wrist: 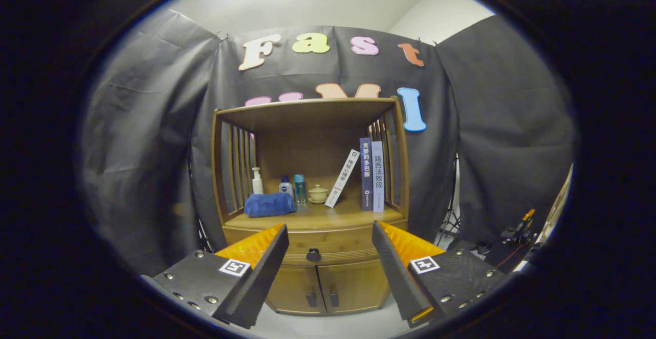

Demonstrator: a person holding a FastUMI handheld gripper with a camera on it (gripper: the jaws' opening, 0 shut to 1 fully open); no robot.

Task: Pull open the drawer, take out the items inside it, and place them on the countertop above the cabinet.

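A wooden cabinet [312,211] stands ahead against the booth wall. Its drawer [328,244] is closed, with a dark round knob [313,255] on the front. The knob sits between my two fingers and some way beyond them. My gripper [329,236] is open, with nothing between its fingers. The countertop [318,217] above the drawer is the floor of an open shelf niche. What the drawer holds is hidden.
On the countertop lie a folded blue cloth [269,204], a white pump bottle [257,181], two small bottles [293,187], a lidded cup [318,194], a leaning book [342,178] and two upright books [372,176]. Two lower doors [323,285] are closed. Stand gear [517,234] sits to the right.
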